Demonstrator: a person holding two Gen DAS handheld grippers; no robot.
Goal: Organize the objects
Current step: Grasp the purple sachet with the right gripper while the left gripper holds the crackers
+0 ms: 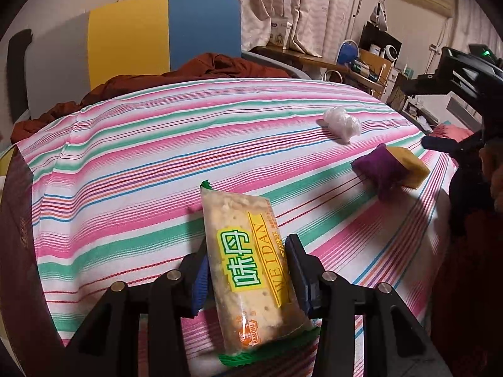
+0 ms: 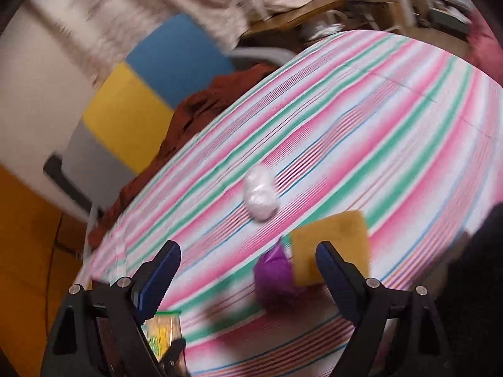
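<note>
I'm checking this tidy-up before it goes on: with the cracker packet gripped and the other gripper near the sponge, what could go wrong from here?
1. The left gripper pinches the cracker packet across its width; a hard squeeze may crack the biscuits.
2. The right gripper, open, hangs over the yellow sponge and purple pouch, which touch; closing could catch both.
3. The striped cloth may snag.

Right wrist view motion-blurred throughout

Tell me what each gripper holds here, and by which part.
The left gripper clamps the cracker packet across its long sides, near the middle. The right gripper is open and holds nothing.
</note>
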